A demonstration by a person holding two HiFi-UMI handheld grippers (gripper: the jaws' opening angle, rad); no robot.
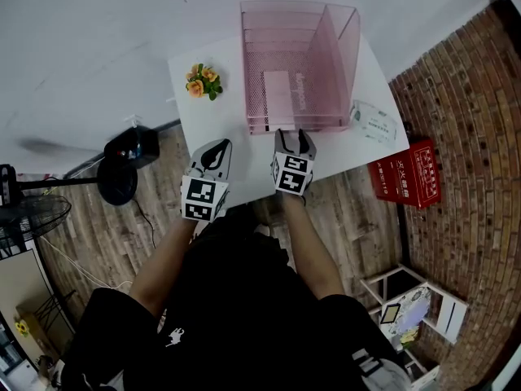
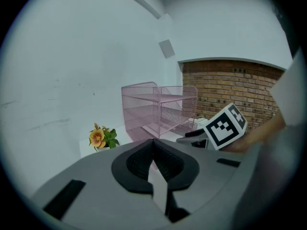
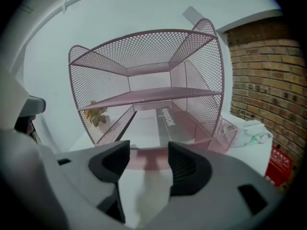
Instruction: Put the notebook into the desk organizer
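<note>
Dark shirt (image 1: 236,300), white table (image 1: 224,112), pink organizer (image 1: 326,63), brick wall (image 1: 480,137)

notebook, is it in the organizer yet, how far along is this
Looks essentially done: the notebook lies flat on the bottom shelf of the pink organizer. Nothing is in hand: the right tongs are open and empty just in front of it, the left tongs are shut on nothing. Left, at most: pulling both away.
</note>
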